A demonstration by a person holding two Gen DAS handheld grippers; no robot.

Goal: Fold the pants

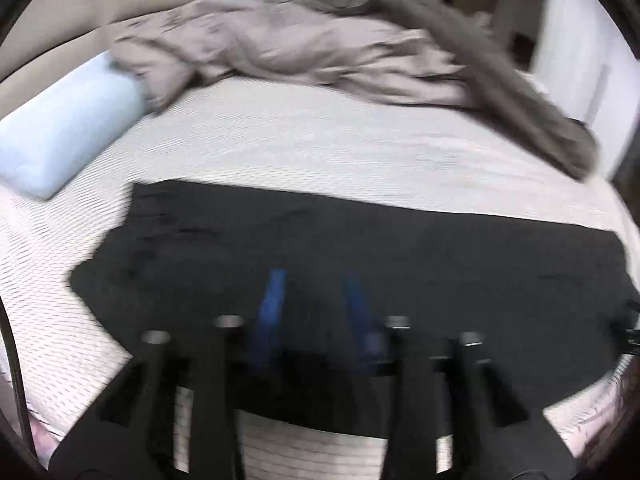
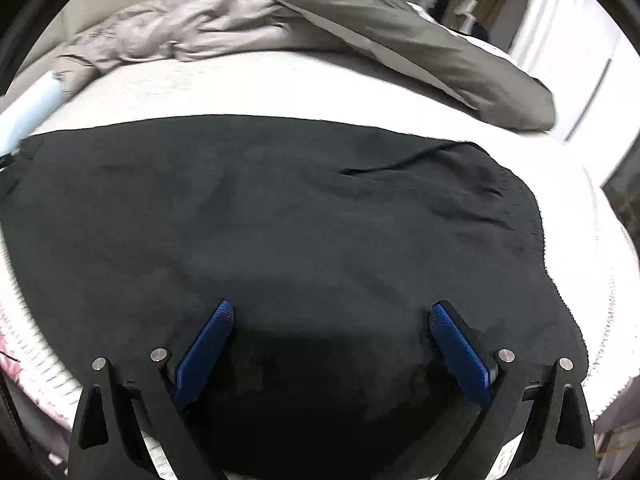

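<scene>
**Both grippers empty above black pants spread on the bed**

Left gripper [image 1: 314, 280] hangs over the near part of the pants [image 1: 360, 264], its blue fingers [image 1: 272, 304] apart with only dark cloth showing behind the gap; nothing is clamped between them, though this view is blurred. Right gripper [image 2: 330, 316] stands with its blue fingers [image 2: 460, 344] spread wide, also gripping nothing, over the near edge of the pants [image 2: 280, 220].

From the left wrist view the pants lie flat as a wide dark band running left to right across the near half of the bed [image 1: 300, 140], with an uneven, stepped outline at their left end. From the right wrist view the cloth fills most of the middle, with a long crease and some wrinkles toward its far right and a rough edge down its right side.

Beyond the pants, a stretch of bare pale sheet separates them from a crumpled grey blanket [image 1: 280, 52] heaped along the far side. A darker grey cover [image 2: 400, 40] lies across the blanket and runs toward the far right. At the far left rests a light blue pillow [image 1: 68, 132], well apart from the pants.
</scene>
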